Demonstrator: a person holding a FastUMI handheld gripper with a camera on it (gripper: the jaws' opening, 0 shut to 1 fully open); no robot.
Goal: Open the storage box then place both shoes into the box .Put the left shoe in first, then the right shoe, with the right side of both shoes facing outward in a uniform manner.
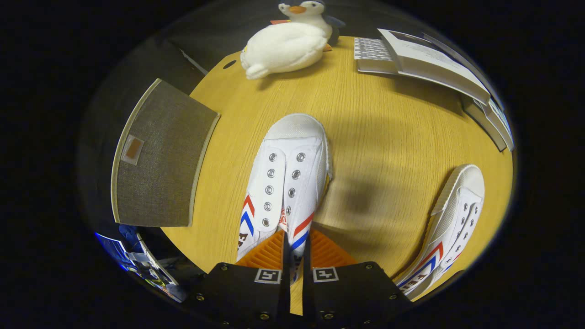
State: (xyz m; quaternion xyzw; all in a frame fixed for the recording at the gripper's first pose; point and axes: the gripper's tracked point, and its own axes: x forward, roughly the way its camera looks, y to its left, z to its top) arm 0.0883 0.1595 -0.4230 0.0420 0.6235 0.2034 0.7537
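No legible text, shoe point(283, 183) lettering cut off — book point(434, 59) print too small

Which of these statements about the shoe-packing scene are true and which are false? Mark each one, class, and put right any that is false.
1. The gripper is shut on the rear part of a white shoe. True: both fingers press on its heel end.
2. The second shoe is already in the box. False: it lies on the wooden table, beside the gripper.
3. A plush penguin sits on the table beyond the held shoe. True.
4. The grey fabric box stands between the two shoes. False: it is at the table's edge, on the held shoe's far side from the second shoe.
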